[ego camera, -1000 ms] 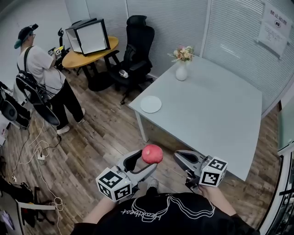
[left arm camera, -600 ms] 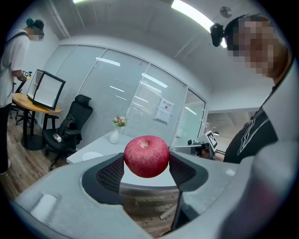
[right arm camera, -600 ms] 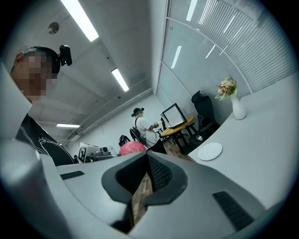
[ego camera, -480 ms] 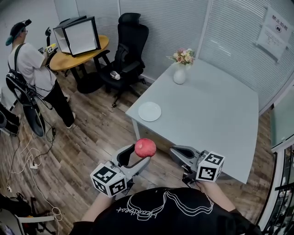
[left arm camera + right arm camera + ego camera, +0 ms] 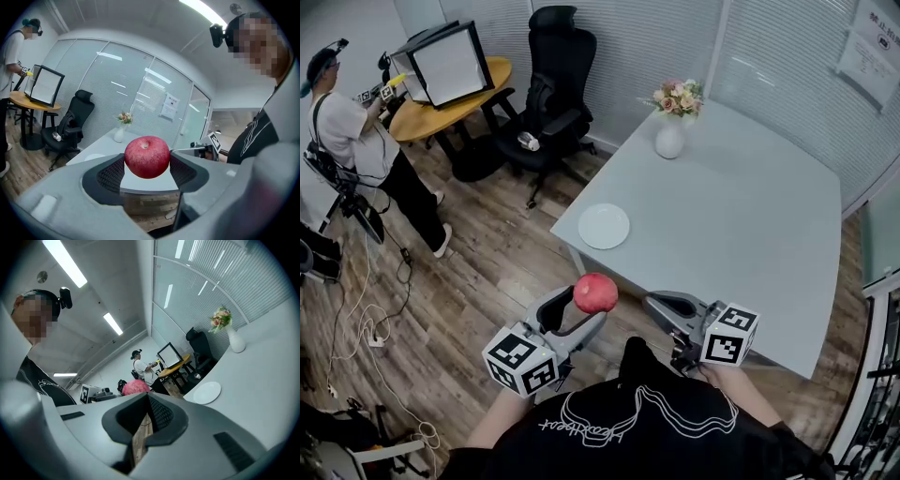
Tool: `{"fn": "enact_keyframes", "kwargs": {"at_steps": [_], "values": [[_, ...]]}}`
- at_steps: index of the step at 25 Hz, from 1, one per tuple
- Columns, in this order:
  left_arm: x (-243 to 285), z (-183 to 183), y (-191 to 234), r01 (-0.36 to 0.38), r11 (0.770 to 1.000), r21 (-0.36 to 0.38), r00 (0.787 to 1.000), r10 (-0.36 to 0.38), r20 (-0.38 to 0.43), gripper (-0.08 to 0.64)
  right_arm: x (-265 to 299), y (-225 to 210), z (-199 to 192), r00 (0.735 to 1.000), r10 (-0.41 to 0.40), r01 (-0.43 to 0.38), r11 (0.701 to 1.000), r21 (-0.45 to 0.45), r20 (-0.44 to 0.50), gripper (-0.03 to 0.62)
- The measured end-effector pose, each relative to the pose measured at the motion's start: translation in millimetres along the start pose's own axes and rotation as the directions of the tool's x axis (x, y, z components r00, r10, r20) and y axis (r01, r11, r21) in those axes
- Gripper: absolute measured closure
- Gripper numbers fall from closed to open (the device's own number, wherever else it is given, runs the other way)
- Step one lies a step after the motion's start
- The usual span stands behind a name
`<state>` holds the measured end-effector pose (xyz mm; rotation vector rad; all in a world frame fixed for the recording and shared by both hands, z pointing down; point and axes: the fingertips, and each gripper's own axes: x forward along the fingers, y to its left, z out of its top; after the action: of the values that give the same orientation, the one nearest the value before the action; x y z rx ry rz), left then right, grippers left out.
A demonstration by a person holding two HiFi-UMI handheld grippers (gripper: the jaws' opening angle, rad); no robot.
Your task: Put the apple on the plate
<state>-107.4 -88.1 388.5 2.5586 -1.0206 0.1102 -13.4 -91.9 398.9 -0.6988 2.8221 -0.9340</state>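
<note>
Pinching the apple [image 5: 595,292] in my left gripper [image 5: 582,310], I held it well apart from the plate [image 5: 605,226]; my right gripper [image 5: 656,305] was pressed together.

Centre of the head view: the apple [image 5: 595,292] has red, faintly speckled skin with a dull sheen. The left gripper [image 5: 146,164] is smooth matt grey plastic; its pads [image 5: 112,176] are black and ribbed. Right: the table [image 5: 741,225] top is smooth, pale, matt. The plate [image 5: 604,226] is white and smooth. Left: the floor [image 5: 478,281] is wood plank, satin.
</note>
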Motion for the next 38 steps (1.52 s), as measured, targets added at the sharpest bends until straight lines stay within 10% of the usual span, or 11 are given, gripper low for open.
{"fn": "enact_keyframes", "kwargs": {"at_steps": [38], "values": [[183,-19,184,-0.276,0.956,0.103,0.949,0.288,-0.129,0.252,38,-194,47,0.994,-0.073,0.085,0.982,0.169,-0.078,0.583]]}}
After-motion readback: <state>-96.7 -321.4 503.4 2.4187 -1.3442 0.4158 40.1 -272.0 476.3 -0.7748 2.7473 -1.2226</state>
